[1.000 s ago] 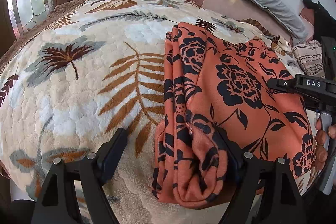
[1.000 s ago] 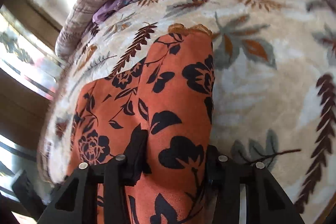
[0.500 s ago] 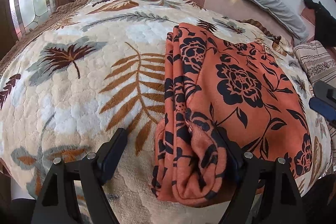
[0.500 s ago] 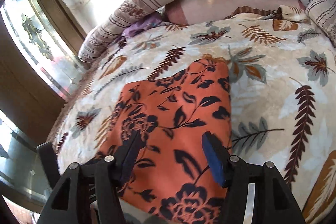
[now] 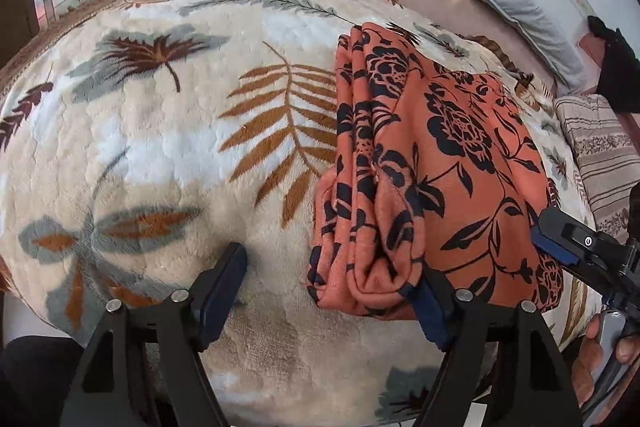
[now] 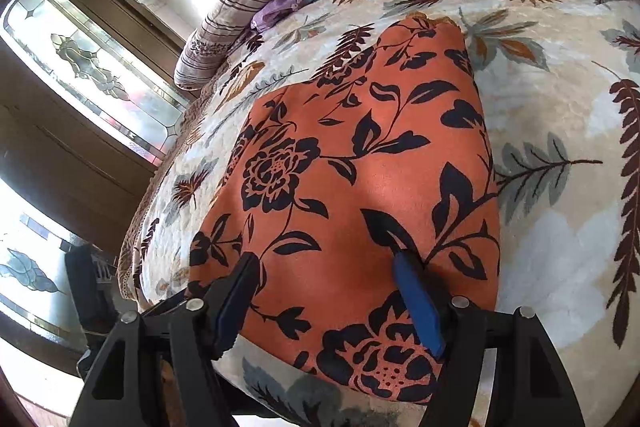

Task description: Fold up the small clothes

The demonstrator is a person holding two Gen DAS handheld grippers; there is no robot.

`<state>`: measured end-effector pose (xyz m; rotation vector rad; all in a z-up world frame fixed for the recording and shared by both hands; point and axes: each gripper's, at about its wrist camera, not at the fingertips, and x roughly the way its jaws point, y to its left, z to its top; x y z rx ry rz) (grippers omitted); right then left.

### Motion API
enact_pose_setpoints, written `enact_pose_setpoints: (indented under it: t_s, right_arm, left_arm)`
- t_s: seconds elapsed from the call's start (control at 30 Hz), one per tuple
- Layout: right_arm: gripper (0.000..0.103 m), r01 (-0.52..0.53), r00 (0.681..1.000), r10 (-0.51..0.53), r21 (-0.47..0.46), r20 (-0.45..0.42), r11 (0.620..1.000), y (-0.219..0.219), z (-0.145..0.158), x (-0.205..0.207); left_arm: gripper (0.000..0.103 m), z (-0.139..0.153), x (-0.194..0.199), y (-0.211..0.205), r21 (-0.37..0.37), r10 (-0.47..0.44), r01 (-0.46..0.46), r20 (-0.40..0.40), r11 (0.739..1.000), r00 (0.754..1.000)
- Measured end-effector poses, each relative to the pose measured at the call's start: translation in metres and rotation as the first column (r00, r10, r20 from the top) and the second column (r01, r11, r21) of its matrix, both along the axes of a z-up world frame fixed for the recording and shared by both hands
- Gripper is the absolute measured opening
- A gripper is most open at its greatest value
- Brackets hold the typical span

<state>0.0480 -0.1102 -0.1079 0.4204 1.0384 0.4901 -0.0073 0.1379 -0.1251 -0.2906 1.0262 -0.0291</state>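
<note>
Left wrist view: the folded orange floral garment (image 5: 432, 163) is lying lengthwise toward the pillows, layered edges showing. Left tongs (image 5: 332, 291) are closing, right tongs (image 6: 324, 291) opening over it, gripping nothing.

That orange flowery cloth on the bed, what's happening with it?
A person is folding it with a gripper in each hand. The orange flowery cloth lies folded on the leaf-patterned blanket. The left gripper is closing, with one finger against the cloth's bunched near edge and only blanket between its fingers. The right gripper is opening over the cloth's flat top, not pinching it. Neither one grips the cloth.
</note>
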Motion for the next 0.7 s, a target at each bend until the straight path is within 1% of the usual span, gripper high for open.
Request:
enact_pose_setpoints:
  t_s: [0.03,0.13,0.2,0.3,0.4,0.43,0.5,0.57,0.6,0.63,0.67,0.7]
  right_arm:
    - [0.073,0.004,1.000,-0.004,0.008,-0.004,1.000,-0.002,-0.001,0.000]
    - [0.073,0.016,1.000,-0.015,0.027,-0.018,0.999,-0.005,-0.002,0.001]
    - [0.073,0.013,1.000,-0.012,0.018,-0.020,1.000,-0.005,-0.001,0.000]
    - [0.073,0.001,1.000,-0.001,0.006,-0.009,1.000,-0.004,-0.001,-0.001]
    - [0.073,-0.004,1.000,0.004,0.011,-0.004,1.000,-0.005,-0.002,-0.002]
    - [0.073,-0.007,1.000,0.008,0.012,-0.004,1.000,-0.005,-0.002,-0.001]
    - [0.074,-0.017,1.000,0.017,0.011,-0.007,1.000,-0.005,-0.001,0.000]
    - [0.074,-0.029,1.000,0.029,0.010,-0.009,1.000,-0.005,-0.001,0.001]
    - [0.074,-0.035,0.999,0.035,0.009,-0.009,0.999,-0.005,-0.001,0.001]
    - [0.074,-0.040,0.999,0.040,0.009,-0.006,0.999,-0.005,-0.001,0.001]
    - [0.074,-0.045,0.999,0.045,0.009,-0.003,0.999,-0.005,-0.001,0.000]
    - [0.074,-0.048,0.999,0.048,0.010,0.001,0.999,-0.005,-0.001,0.000]
  left_arm:
    - [0.069,0.001,-0.001,-0.002,0.003,-0.012,0.012,0.002,1.000,1.000]
    - [0.069,-0.003,-0.004,-0.001,-0.007,-0.013,0.013,0.013,1.000,1.000]
    - [0.069,-0.003,-0.004,0.002,-0.027,-0.007,0.007,0.009,1.000,1.000]
    - [0.069,-0.003,-0.005,0.003,-0.034,-0.006,0.006,0.013,0.999,1.000]
    - [0.069,0.003,-0.006,0.005,-0.058,0.010,-0.010,0.011,0.998,1.000]
    - [0.069,0.008,-0.007,0.006,-0.070,0.015,-0.013,0.022,0.997,1.000]
    - [0.069,0.024,-0.008,0.008,-0.098,0.028,-0.020,0.082,0.995,0.996]
    - [0.069,0.036,-0.002,0.007,-0.104,0.021,-0.008,0.122,0.995,0.992]
    - [0.069,0.037,0.003,0.006,-0.083,0.016,-0.006,0.117,0.997,0.993]
    - [0.069,0.032,0.010,0.005,-0.061,0.015,-0.010,0.090,0.998,0.996]
    - [0.066,0.019,0.017,0.006,-0.058,0.015,-0.013,0.026,0.998,1.000]
    - [0.051,0.002,0.022,0.010,-0.096,0.008,-0.013,-0.045,0.995,0.999]
